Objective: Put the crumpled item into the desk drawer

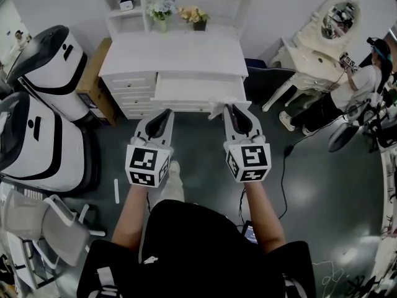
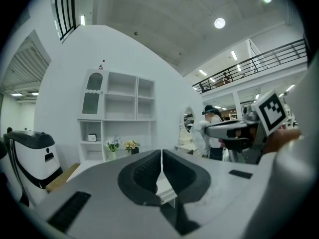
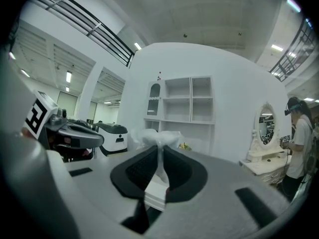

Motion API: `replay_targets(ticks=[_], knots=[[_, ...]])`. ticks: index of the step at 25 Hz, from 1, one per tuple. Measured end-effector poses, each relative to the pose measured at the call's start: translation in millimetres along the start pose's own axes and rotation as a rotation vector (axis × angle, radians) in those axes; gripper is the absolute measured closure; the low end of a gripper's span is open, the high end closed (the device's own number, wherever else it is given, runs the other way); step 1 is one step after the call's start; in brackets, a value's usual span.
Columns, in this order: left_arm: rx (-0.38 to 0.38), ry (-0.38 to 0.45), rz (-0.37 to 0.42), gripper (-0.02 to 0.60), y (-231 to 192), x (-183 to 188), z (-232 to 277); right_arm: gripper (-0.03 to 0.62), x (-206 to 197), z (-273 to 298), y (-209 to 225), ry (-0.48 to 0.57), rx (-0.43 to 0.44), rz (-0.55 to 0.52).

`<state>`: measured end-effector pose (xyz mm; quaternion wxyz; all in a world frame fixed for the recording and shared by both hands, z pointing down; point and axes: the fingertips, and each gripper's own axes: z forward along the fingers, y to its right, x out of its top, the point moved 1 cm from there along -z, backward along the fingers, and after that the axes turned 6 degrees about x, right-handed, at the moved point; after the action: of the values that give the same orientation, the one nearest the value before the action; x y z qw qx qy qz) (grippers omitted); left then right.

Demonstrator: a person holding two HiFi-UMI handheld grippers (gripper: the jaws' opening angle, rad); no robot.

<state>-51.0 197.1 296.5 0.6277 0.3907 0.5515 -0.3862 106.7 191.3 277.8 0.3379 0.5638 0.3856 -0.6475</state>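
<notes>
**Head view:** person stands facing a white desk (image 1: 186, 51) w/ a hutch on top. Its middle drawer (image 1: 198, 90) is pulled out toward the near side, and the inside looks bare. Both grippers are held out level, just near of the drawer front: left gripper (image 1: 165, 113) on the left, right gripper (image 1: 232, 108) on the right, apart. A white scrap, the crumpled item (image 1: 217, 108), pokes from the right gripper's tip at the drawer's near rim, not yet inside. Flower pots (image 1: 162, 10) sit far back on the hutch shelf. White machines (image 1: 43, 67) are at the left, and another person (image 1: 356, 89) is by a vanity (image 1: 332, 23) at the far right.

**Left gripper view:** fingers (image 2: 142, 176) pressed together, nothing btwn them. Probably idle: the drawer is already open, so there's no job for it. Held to the left, it doesn't block the drop.

**Right gripper view:** fingers (image 3: 139, 171) pinching the crumpled item (image 3: 157, 138). It's a thin white wad nipped in the seam, fluffing out past the tips. The grip sits low on the wad and leaves the bulk free fwd, so it should fall clear once the fingers part. Something white shows below the fingers, maybe the drawer edge, but it's too blurred to tell. Carry step looks nearly done. Next: reach further over the drawer, then release.
</notes>
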Motion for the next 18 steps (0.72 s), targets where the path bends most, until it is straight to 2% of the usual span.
replay_targets(ticks=[18], knots=[[-0.002, -0.028, -0.003, 0.571, -59, 2, 115, 0.562, -5, 117, 50, -0.028, 0.007, -0.001]])
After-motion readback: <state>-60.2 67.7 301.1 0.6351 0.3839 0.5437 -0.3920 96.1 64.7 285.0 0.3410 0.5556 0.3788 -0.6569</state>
